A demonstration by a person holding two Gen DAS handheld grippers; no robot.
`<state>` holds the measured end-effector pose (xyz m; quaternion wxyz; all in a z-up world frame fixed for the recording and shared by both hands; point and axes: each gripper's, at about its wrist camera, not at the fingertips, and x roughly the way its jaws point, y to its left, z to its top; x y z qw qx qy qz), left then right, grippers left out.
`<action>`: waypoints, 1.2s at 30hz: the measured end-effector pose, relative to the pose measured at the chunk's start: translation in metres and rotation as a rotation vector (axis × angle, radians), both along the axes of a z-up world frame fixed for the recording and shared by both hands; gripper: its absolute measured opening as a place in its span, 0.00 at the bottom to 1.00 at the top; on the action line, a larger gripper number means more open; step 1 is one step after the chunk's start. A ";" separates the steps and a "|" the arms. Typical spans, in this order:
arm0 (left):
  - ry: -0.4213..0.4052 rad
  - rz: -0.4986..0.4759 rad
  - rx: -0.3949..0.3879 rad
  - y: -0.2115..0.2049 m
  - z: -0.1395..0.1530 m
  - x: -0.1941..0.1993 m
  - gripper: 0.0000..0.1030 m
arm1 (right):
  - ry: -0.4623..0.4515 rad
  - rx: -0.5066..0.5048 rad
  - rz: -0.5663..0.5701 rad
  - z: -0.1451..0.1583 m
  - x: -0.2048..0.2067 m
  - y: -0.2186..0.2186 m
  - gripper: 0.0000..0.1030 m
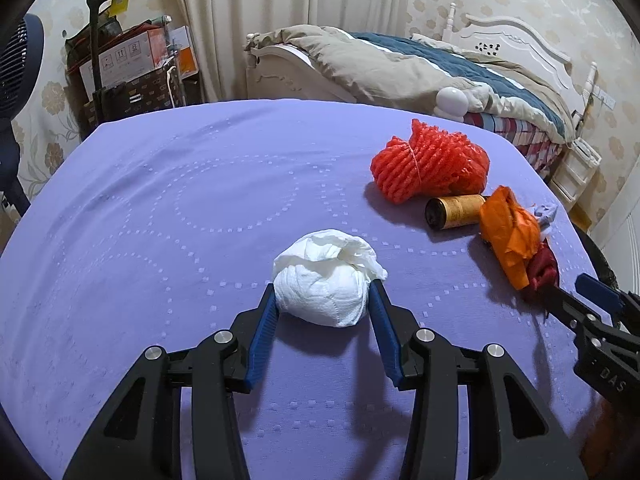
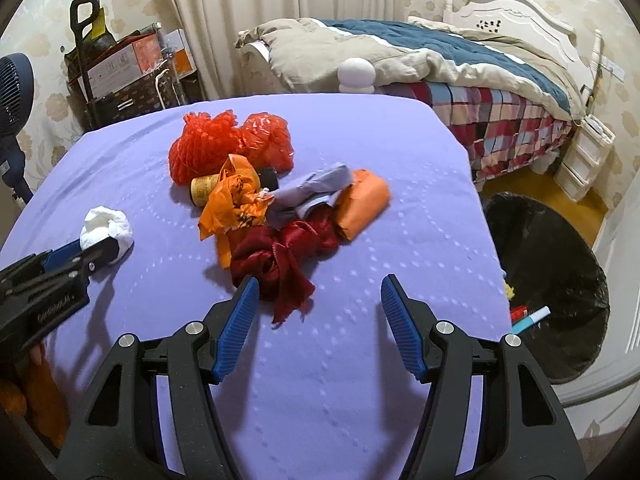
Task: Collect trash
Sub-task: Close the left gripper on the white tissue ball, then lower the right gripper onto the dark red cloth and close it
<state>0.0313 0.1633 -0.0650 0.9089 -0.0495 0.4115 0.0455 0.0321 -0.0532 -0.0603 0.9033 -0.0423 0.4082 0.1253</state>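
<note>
A crumpled white tissue wad lies on the purple tablecloth. My left gripper has a blue pad touching each side of the wad, which still rests on the cloth; it also shows in the right wrist view. My right gripper is open and empty, just in front of a dark red ribbon. Behind the ribbon lie an orange plastic bag, a grey cloth scrap, an orange packet, a yellow spool and a red mesh net.
A black-lined trash bin with some litter stands on the floor right of the table. A bed is behind. A fan and boxes on a trolley stand at the back left.
</note>
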 end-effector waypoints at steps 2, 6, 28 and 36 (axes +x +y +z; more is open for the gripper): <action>0.000 0.000 -0.010 0.001 0.000 0.000 0.44 | 0.007 0.000 0.000 -0.001 0.001 0.000 0.60; -0.001 0.008 0.002 0.004 0.000 0.000 0.44 | 0.006 0.002 0.001 0.000 0.001 0.001 0.60; -0.002 0.046 -0.020 0.027 0.000 0.000 0.44 | 0.054 0.016 -0.023 -0.006 0.011 0.008 0.52; -0.002 0.046 -0.026 0.028 0.000 0.001 0.44 | 0.046 -0.018 -0.014 -0.005 -0.006 -0.005 0.50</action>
